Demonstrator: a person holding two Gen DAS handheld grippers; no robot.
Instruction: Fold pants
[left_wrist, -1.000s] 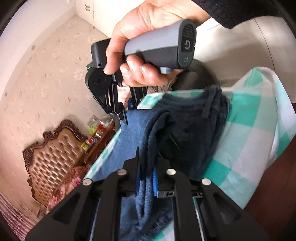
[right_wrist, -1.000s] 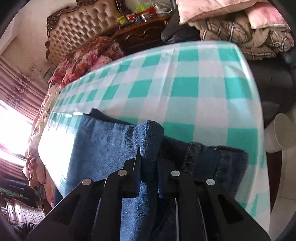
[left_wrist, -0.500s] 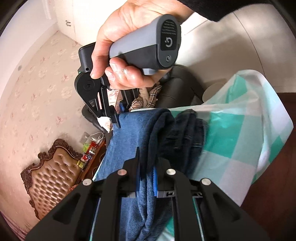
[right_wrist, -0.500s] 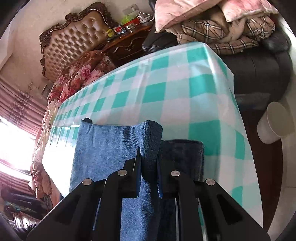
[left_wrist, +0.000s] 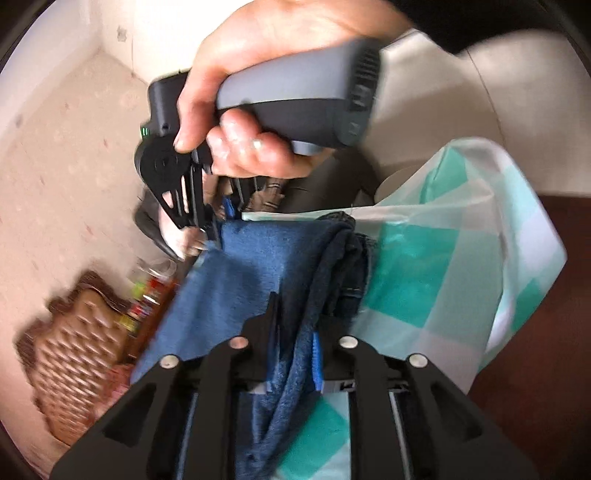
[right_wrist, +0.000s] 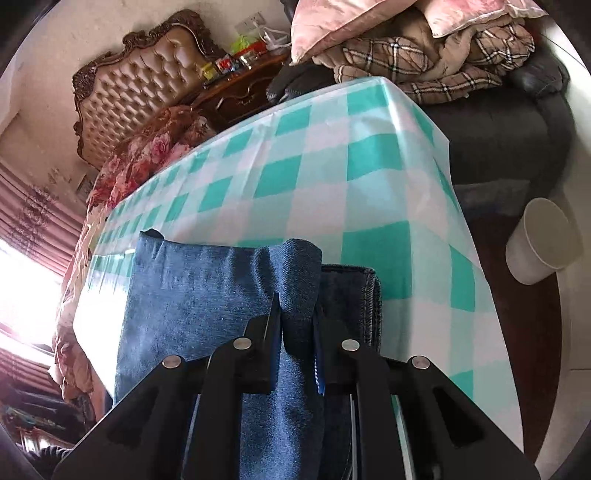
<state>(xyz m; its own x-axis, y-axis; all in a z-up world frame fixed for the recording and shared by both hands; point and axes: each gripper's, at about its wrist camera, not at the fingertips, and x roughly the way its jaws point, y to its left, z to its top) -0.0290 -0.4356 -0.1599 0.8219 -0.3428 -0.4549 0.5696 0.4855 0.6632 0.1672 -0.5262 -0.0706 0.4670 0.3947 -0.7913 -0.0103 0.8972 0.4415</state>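
Observation:
Blue denim pants (right_wrist: 207, 295) lie folded on the table under a teal-and-white checked cloth (right_wrist: 332, 177), near its right end. A lighter layer covers a darker seamed part (right_wrist: 364, 291). My right gripper (right_wrist: 297, 325) is shut on the upper layer's raised fold. In the left wrist view that same gripper (left_wrist: 212, 229), held by a hand (left_wrist: 258, 110), pinches the denim's far edge. My left gripper (left_wrist: 295, 339) has a hanging denim fold (left_wrist: 295, 369) between its jaws. They are opening, and the cloth still touches both pads.
The tablecloth hangs over the right table edge (left_wrist: 517, 258). A white bin (right_wrist: 543, 240) stands on the dark floor beside a black sofa (right_wrist: 498, 122) piled with plaid blankets. A tufted headboard (right_wrist: 147, 74), floral bedding (right_wrist: 147, 155) and a cluttered nightstand (right_wrist: 240, 85) lie beyond the table.
Both grippers carried the light denim layer over the darker part and lowered it; it now lies flatter. The left jaws have widened slightly around their fold.

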